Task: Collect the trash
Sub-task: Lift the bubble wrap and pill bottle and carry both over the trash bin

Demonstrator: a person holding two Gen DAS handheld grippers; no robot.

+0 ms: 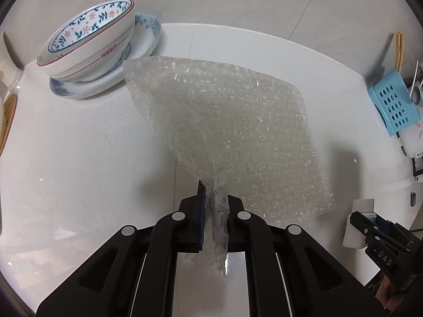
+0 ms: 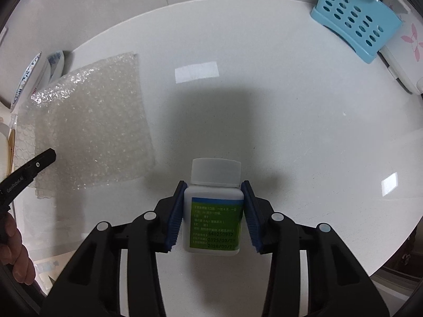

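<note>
Bubble wrap (image 1: 224,121), light and limp, pinched at its corner by left tool (image 1: 214,206); right tool (image 2: 213,211) clamps rigid pill bottle (image 2: 214,211) across its body, at five o'clock of the sheet.

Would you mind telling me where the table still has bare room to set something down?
The widest bare patch lies between the bubble wrap and the blue perforated holder, beyond the pill bottle. Another lies on the table in front of the bowl and plate, beside the wrap. The edges by the dishes and the holder are crowded.
</note>
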